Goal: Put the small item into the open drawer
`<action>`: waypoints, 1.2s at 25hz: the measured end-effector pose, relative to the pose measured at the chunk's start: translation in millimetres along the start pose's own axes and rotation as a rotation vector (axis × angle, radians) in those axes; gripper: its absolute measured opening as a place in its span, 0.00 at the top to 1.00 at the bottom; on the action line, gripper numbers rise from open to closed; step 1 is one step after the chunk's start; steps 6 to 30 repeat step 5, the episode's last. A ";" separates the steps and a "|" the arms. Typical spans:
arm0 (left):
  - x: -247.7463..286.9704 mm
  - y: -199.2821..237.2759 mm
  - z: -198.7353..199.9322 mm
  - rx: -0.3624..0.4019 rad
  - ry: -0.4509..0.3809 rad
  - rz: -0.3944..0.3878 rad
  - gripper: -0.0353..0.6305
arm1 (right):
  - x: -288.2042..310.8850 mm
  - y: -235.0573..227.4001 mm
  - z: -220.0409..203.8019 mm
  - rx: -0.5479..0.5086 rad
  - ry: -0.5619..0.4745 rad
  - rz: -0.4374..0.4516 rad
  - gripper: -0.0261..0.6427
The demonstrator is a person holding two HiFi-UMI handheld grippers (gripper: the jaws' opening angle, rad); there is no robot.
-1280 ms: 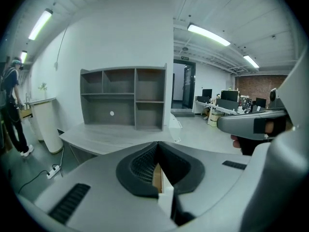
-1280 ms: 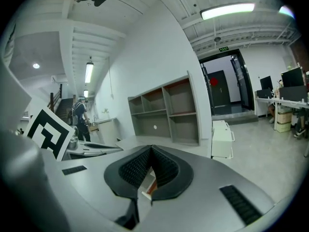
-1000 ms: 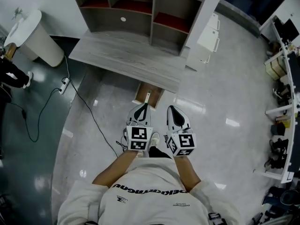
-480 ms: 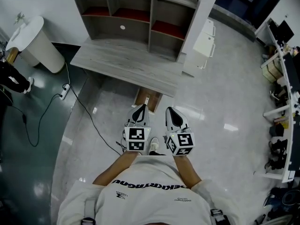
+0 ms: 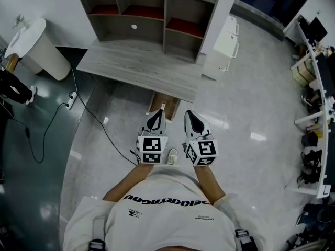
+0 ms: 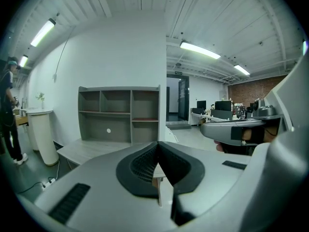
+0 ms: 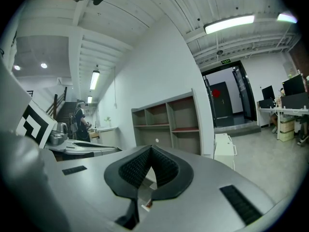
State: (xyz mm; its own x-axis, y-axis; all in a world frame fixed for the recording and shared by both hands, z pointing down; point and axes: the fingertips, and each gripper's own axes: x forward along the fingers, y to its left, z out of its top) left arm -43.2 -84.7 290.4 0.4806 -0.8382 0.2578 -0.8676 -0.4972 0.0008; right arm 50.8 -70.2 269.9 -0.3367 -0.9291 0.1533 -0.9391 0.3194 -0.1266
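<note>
The open drawer point(image 5: 165, 104) sticks out brown from under the front edge of the grey desk point(image 5: 136, 67), with a thin pale strip at its front. My left gripper point(image 5: 156, 115) and right gripper point(image 5: 189, 114) are held side by side before my chest, pointing at the drawer from short of it. In the left gripper view the left gripper point(image 6: 157, 144) is shut with nothing in it, and the drawer point(image 6: 158, 181) shows through the gap below. The right gripper point(image 7: 151, 149) is likewise shut and empty. No small item can be made out.
A grey shelf unit point(image 5: 152, 14) with red-floored compartments stands on the desk. A white round stand point(image 5: 34, 46) and a person point(image 5: 13, 85) are at the left, with a power strip and cable point(image 5: 70, 99) on the floor. A white cabinet point(image 5: 226, 43) stands right of the desk.
The head view has shifted a little, so more of the shelf unit's top shows. Both grippers stay shut and side by side, slightly higher in the picture.
</note>
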 end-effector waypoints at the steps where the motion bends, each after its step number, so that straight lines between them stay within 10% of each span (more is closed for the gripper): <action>1: 0.5 0.0 0.5 0.002 -0.003 -0.001 0.92 | 0.6 -1.5 0.0 0.001 -0.001 -0.001 0.92; 30: 3.3 1.5 2.3 0.002 -0.014 -0.006 0.92 | 4.1 -4.9 0.6 0.004 -0.005 -0.002 0.92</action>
